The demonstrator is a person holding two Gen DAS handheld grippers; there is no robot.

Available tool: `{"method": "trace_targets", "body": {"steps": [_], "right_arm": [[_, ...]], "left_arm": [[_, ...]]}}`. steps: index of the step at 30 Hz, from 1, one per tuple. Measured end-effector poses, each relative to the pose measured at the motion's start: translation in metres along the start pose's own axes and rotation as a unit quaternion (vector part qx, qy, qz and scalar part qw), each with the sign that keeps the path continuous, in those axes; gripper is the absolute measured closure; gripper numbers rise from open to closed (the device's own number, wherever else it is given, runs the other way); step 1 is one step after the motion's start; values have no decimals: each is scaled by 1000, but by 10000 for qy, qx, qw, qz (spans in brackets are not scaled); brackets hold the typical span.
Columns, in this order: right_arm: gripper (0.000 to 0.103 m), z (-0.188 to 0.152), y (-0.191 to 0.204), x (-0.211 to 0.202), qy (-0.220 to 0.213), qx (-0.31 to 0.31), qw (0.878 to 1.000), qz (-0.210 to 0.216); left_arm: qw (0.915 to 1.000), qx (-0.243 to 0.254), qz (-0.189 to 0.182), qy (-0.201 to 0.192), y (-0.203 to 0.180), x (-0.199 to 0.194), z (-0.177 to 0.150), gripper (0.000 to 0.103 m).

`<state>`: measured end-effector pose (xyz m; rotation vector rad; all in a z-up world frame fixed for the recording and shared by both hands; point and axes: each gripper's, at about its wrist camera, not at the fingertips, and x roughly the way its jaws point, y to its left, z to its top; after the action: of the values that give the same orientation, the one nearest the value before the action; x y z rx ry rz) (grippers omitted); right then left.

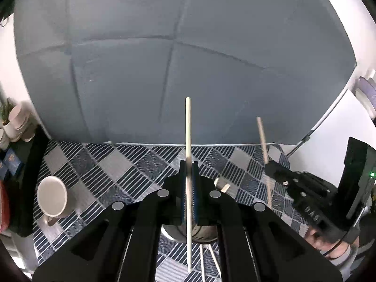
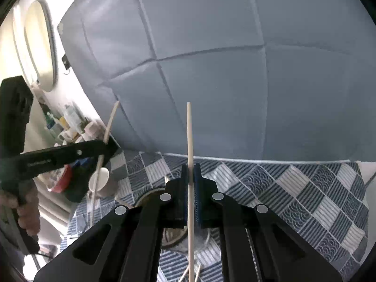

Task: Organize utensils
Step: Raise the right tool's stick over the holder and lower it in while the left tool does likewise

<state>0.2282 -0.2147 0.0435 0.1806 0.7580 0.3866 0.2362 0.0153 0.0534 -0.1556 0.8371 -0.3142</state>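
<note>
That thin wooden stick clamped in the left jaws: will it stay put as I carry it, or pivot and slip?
The stick looks stiff: it runs straight through the left gripper with no sag. It is probably very light. Being thin, smooth and held at one narrow spot with long ends free, it may pivot or slide if bumped. Laid on the checked cloth, it would likely roll.

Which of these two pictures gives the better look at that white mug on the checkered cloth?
The left wrist view: the white mug lies on its side on the checkered tablecloth, mouth and handle unobstructed. In the right wrist view the mug is small and partly crossed by the chopstick in the left gripper.
</note>
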Motion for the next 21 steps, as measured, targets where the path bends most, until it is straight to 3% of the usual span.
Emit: {"method": "trace_targets", "body": {"steps": [11, 14, 21], "right_arm": [[98, 9, 3, 26, -315, 141, 9989, 330], [98, 8, 3, 35, -312, 157, 9990, 265], [98, 5, -1, 46, -585, 512, 9959, 465]], "left_arm": [[9981, -14, -466, -396, -8, 27, -2, 98], [9976, -29, -622, -290, -6, 40, -5, 98], [9983, -13, -444, -386, -2, 56, -16, 98]]}}
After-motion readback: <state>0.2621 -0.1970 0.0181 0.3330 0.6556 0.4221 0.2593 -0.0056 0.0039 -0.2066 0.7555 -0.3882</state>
